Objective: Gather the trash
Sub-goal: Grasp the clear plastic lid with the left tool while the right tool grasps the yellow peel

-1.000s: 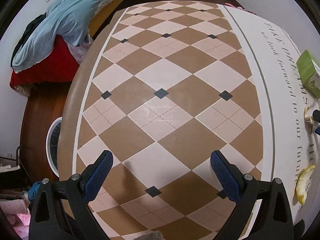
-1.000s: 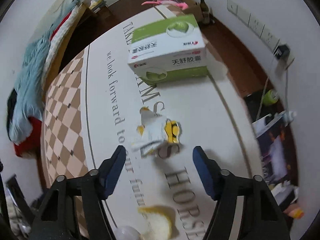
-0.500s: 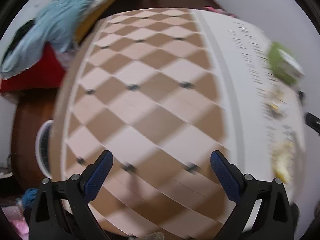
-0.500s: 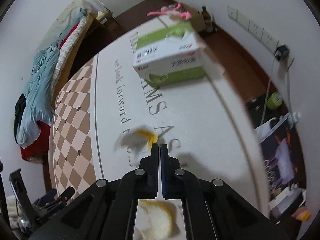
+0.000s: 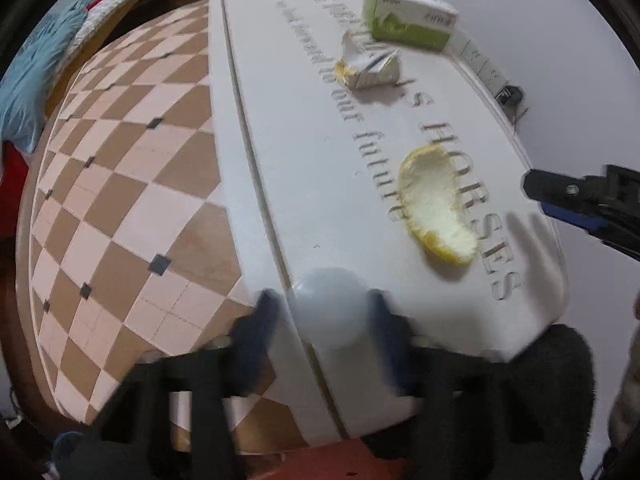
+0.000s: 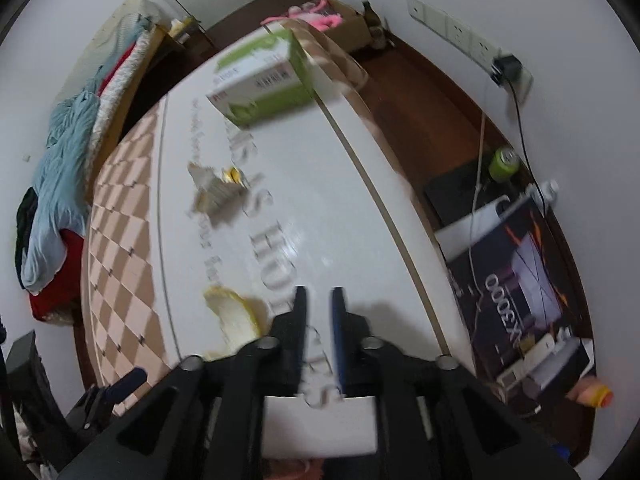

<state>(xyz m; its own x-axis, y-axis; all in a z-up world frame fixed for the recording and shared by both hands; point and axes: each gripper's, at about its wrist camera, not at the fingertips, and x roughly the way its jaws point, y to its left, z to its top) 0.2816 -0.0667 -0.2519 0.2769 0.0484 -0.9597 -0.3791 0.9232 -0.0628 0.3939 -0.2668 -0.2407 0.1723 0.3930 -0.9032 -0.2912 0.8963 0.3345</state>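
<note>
Left gripper (image 5: 326,312) jaws closing around pale translucent round ball (image 5: 329,307) at near table edge, contact blurred; looks light, slick, crushable, so grip mid-body. Right gripper (image 6: 319,312) opening slightly, empty

I see a green box (image 5: 408,20) near the far edge of the table (image 5: 168,168), and a green can (image 6: 505,164) on the floor.
</note>
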